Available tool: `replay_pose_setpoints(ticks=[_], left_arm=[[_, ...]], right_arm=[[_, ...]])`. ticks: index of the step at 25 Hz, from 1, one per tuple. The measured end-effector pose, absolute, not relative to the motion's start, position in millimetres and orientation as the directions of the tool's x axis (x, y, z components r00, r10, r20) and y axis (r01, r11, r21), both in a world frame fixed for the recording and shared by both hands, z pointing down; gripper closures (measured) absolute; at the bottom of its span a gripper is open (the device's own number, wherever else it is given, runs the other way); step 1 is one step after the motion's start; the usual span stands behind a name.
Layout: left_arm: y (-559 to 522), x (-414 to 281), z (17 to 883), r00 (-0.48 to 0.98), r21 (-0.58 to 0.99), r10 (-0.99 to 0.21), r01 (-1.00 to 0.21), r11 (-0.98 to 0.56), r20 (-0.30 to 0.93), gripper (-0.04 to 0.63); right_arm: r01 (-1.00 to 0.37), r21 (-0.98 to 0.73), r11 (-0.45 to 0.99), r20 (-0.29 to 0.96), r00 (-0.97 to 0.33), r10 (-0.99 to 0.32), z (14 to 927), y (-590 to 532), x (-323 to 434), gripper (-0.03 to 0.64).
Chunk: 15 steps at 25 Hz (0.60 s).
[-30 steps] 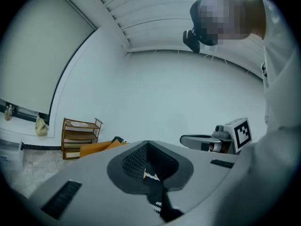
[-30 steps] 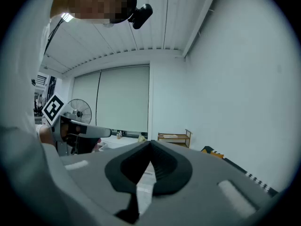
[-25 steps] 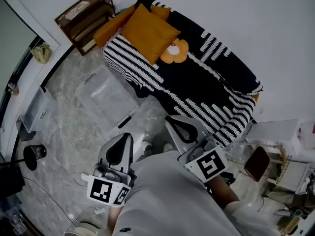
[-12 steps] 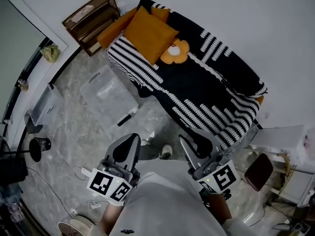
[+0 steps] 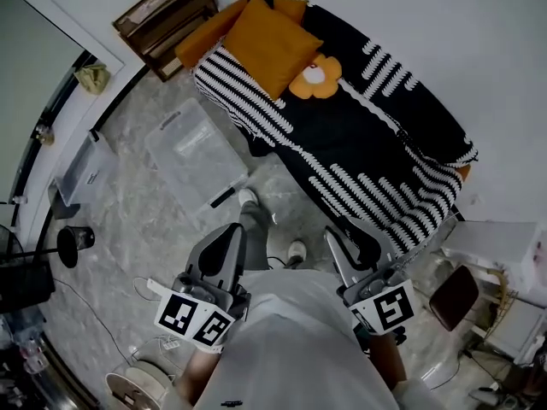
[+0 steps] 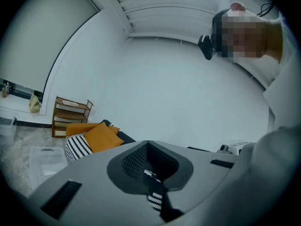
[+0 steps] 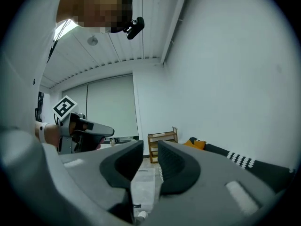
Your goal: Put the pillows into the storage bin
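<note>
Two orange pillows (image 5: 278,45) and a flower-shaped pillow (image 5: 314,77) lie at the head of a bed with a black-and-white striped cover (image 5: 376,143). The clear storage bin (image 5: 192,148) stands on the floor beside the bed. My left gripper (image 5: 232,231) is held near my body, far from both, shut and empty. My right gripper (image 5: 340,233) is also near my body; its jaws have just been opening and stand slightly apart with nothing between them. The left gripper view shows closed jaws (image 6: 148,144) and an orange pillow (image 6: 101,136). Past the right gripper (image 7: 150,147) the bin (image 7: 143,182) shows.
A wooden shelf (image 5: 167,11) stands against the wall by the bed's head. A clear lid or box (image 5: 81,173) leans at the left wall near a black stand (image 5: 73,239). A dark pen-like object (image 5: 222,196) lies by the bin. My feet (image 5: 248,199) are on the marble floor.
The view has shifted, with bed and bin now higher and further right. Both grippers sit lower in the picture. The right jaws have parted a little. A foot has stepped toward the bin.
</note>
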<state>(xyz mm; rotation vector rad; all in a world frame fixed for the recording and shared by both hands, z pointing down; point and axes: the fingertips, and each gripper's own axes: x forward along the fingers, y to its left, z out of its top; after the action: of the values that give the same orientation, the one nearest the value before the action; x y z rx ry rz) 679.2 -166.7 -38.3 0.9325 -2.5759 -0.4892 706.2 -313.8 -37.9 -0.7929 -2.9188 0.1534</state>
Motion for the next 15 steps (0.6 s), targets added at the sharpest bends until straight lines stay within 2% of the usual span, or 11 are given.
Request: replay_pose_setpoints(ticks=[5,10,15], left_arm=[[-139,625,-29,-0.725,0.462,-0.659,-0.523,0.716,0.201,0.586],[-123,561,-35,-0.658,0.441,-0.731,-0.61,0.658,0.18,0.586],[-90,492,-54,-0.646,0.429,-0.75,-0.643,0.635,0.142,0.586]], right_arm=[[0.474,-0.103,0.874,0.095,-0.87,0.483,-34,-299,644,0.509],[0.447,-0.071,0.892,0.124,-0.883,0.453,-41,-282,571,0.491],[0.443,-0.047,0.895,0.12,-0.887,0.446,-60,-250,500,0.491]])
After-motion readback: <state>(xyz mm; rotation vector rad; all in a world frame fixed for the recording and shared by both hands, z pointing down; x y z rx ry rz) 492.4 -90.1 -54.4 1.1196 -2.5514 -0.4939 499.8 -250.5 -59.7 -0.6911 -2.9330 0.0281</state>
